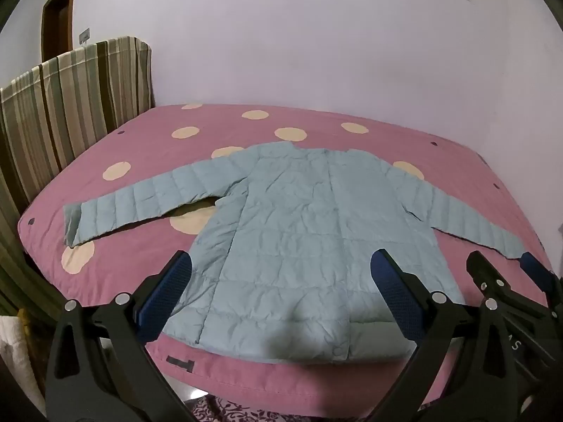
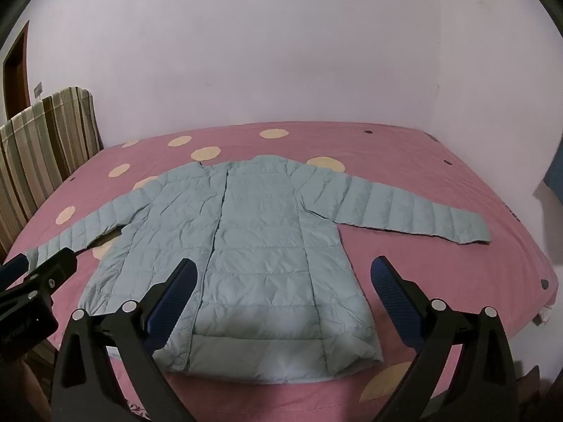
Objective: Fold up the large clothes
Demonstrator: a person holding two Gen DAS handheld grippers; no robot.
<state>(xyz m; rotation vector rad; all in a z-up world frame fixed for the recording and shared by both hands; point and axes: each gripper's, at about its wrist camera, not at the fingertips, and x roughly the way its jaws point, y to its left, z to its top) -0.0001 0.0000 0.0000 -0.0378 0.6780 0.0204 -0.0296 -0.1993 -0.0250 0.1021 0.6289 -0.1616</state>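
A light blue quilted jacket (image 1: 299, 232) lies flat on a pink bed (image 1: 140, 140) with cream dots, collar toward the far wall, both sleeves spread out to the sides. It also shows in the right wrist view (image 2: 253, 246). My left gripper (image 1: 281, 263) is open and empty, above the jacket's near hem. My right gripper (image 2: 283, 270) is open and empty, also over the hem. The right gripper appears at the right edge of the left wrist view (image 1: 506, 270); the left gripper shows at the left edge of the right wrist view (image 2: 38, 270).
A striped headboard cover (image 1: 70, 105) stands at the bed's left end. A pale wall (image 1: 316, 35) runs behind the bed. A brown door (image 1: 58, 21) is at far left. The bed's near edge (image 1: 281, 383) lies just below the hem.
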